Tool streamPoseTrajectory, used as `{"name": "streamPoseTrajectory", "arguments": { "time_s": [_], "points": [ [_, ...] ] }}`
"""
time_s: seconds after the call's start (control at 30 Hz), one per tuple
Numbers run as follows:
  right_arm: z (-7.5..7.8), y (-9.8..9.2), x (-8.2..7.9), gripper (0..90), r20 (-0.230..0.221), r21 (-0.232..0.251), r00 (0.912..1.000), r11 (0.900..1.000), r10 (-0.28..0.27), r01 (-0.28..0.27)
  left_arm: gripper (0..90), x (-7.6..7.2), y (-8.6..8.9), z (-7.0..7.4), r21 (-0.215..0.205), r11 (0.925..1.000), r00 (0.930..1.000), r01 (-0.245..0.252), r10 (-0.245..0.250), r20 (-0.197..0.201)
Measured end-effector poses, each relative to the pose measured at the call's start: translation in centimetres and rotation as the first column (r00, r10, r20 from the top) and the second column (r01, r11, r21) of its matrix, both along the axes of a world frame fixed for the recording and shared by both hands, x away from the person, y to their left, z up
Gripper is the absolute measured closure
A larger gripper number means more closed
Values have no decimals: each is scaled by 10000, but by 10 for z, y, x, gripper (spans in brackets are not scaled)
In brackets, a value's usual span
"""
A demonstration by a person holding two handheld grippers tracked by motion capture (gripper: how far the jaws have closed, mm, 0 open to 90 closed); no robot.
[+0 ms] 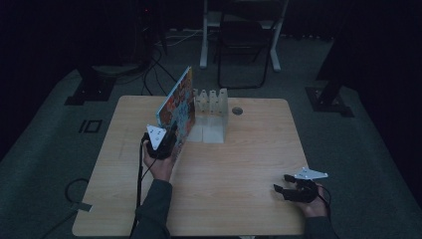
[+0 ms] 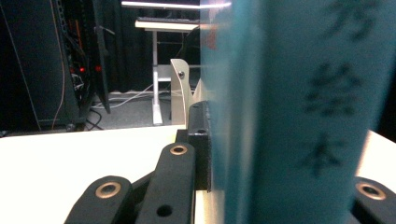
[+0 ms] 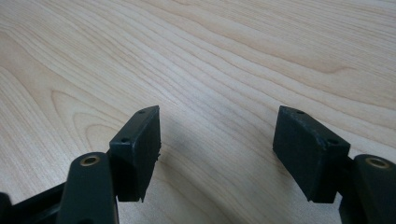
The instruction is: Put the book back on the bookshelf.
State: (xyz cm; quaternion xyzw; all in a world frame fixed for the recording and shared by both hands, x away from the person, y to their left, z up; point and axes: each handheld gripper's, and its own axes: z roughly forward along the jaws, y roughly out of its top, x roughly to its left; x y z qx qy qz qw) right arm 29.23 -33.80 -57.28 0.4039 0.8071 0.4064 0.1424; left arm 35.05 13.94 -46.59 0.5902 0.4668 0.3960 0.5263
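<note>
- High view: your left gripper point(image 1: 171, 138) clamps a colourful picture book point(image 1: 178, 108) standing on edge, tilted, at the left-centre of the wooden table point(image 1: 239, 164) — just left of a white slotted rack point(image 1: 211, 113), its far end touching or nearly touching the rack. Your right gripper point(image 1: 284, 186) rests near the table's right front corner, well apart from the book, jaws spread, nothing between them.
- Left gripper view: jaws pinch the book's teal spine point(image 2: 299, 116) — blurred dark characters run down it; rack point(image 2: 181, 84) behind, table point(image 2: 84, 158) below.
- Right gripper view: fingers point(image 3: 140, 149) wide apart over bare wood grain point(image 3: 210, 60), holding nothing.
</note>
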Motion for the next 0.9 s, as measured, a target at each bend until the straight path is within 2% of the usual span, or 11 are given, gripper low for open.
{"name": "streamPoseTrajectory", "arguments": {
  "time_s": [0.53,0.9],
  "points": [
    [0,0,0,313,5,12,10000,10000,21,-21,811,4,-6,-2,129,9998,9999,-147,146,32],
    [0,0,0,312,-23,31,10000,10000,13,-13,811,6,-6,-4,15,9996,9995,-284,283,135]
  ]
}}
